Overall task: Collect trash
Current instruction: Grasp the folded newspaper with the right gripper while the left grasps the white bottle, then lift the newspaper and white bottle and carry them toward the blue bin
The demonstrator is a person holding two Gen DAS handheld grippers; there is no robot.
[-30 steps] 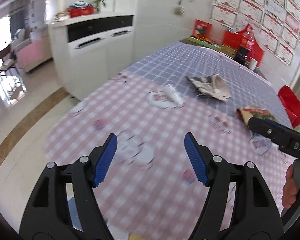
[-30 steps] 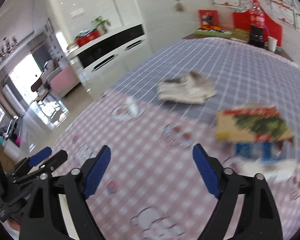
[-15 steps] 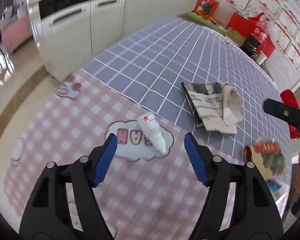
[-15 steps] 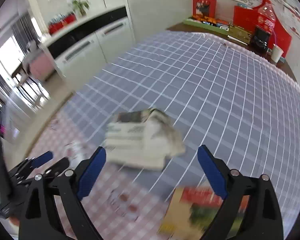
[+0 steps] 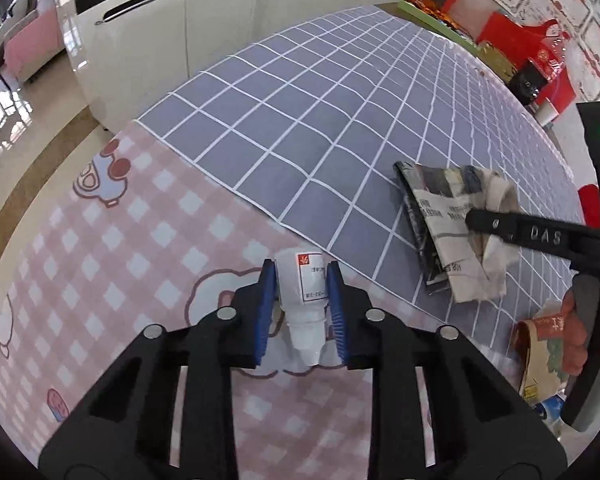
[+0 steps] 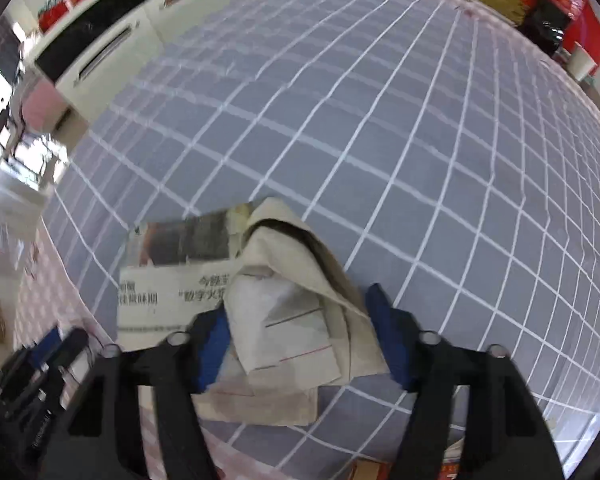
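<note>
Hiding bottle [image 5: 306, 300] sides (blurred newspaper [image 6: 268, 320])

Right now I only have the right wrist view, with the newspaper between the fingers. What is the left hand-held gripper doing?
Observer: The left hand-held gripper is shut on a small white bottle, with a pad on each side of it.
Operator: Is the bottle off the table?
Observer: I cannot tell. The left wrist view shows it over the pink checked cloth, close to the edge of the grey grid cloth.
Operator: Is there any other trash about?
Observer: A brown printed packet lies near the table edge, beside the person's right hand.
</note>
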